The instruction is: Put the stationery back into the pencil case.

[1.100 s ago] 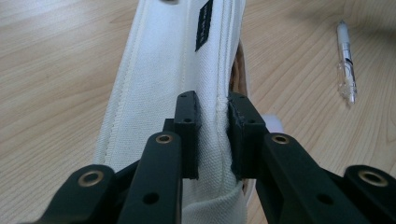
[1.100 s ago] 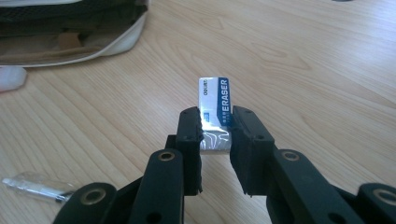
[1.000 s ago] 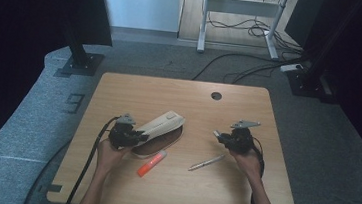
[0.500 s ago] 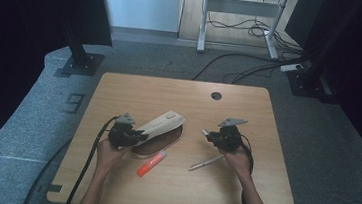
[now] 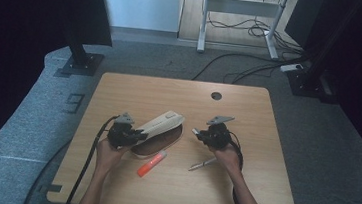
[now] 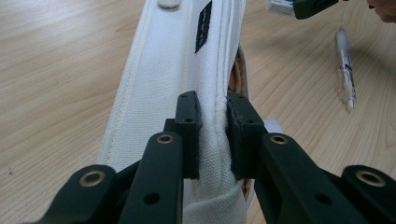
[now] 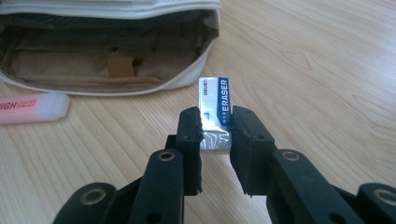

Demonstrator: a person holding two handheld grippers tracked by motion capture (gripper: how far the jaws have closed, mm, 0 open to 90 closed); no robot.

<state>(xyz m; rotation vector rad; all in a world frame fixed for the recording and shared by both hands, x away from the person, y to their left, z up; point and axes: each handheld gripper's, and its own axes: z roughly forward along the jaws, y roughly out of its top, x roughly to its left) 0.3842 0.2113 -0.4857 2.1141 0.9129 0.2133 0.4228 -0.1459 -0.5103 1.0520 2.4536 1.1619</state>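
Eraser [image 7: 214, 114]: a small white block in a blue and silver sleeve printed ERASER, clamped between the jaws of the right gripper [image 7: 215, 126]; its long axis ran straight out along the jaws, free end pointing toward the open mouth of the pouch [image 7: 112, 51].
Eraser, position: held above the table [image 5: 241, 188], just short of the pouch's near rim and apart from it; in the high view it showed as a pale tip at the right gripper [image 5: 197, 133] pointing toward the pouch [image 5: 158, 132].
Right gripper: closed on the eraser's rear half, a jaw against each long side.
Left gripper [image 6: 214, 135]: closed on the pouch's white canvas flap [image 6: 187, 60], pinching its seamed edge, which held the flap raised.
Pouch: lay in the middle of the table, long axis slanting from near left to far right in the high view, brown lining exposed.
Highlighter [image 5: 152, 163]: orange, lay just in front of the pouch, parallel to its slant.
Pen [image 5: 202, 164]: lay near the person's right hand [image 5: 226, 156], clear of the pouch.
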